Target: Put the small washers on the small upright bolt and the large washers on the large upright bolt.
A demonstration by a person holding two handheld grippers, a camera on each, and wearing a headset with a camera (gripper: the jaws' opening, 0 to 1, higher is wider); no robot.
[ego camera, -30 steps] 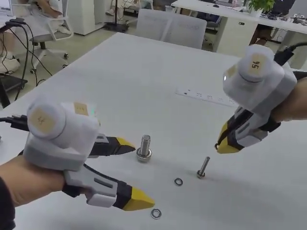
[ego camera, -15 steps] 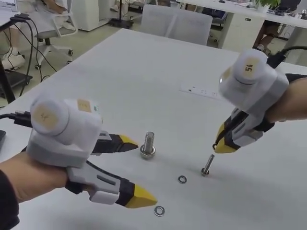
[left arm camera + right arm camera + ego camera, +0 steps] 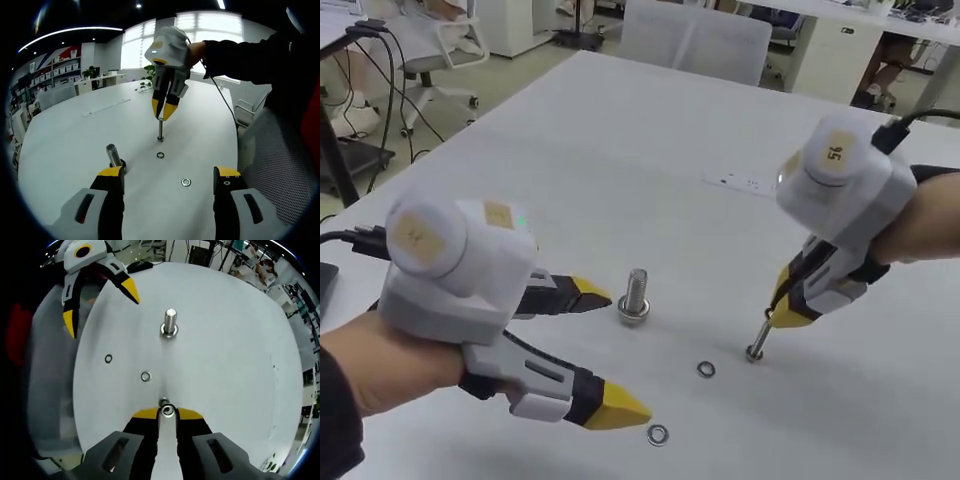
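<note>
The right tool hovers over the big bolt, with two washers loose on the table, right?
No: the right tool, pinching a small washer, hovers over the small bolt, as the head view shows. Two washers do lie loose on the table.

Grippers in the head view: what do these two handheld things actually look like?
Both the left gripper and the right gripper have pale grey boxy bodies, a round cap with a tan sticker, and black jaws ending in yellow tips. The right one's sticker reads something like 56. A black cable trails from each. The person wears dark sleeves.
</note>
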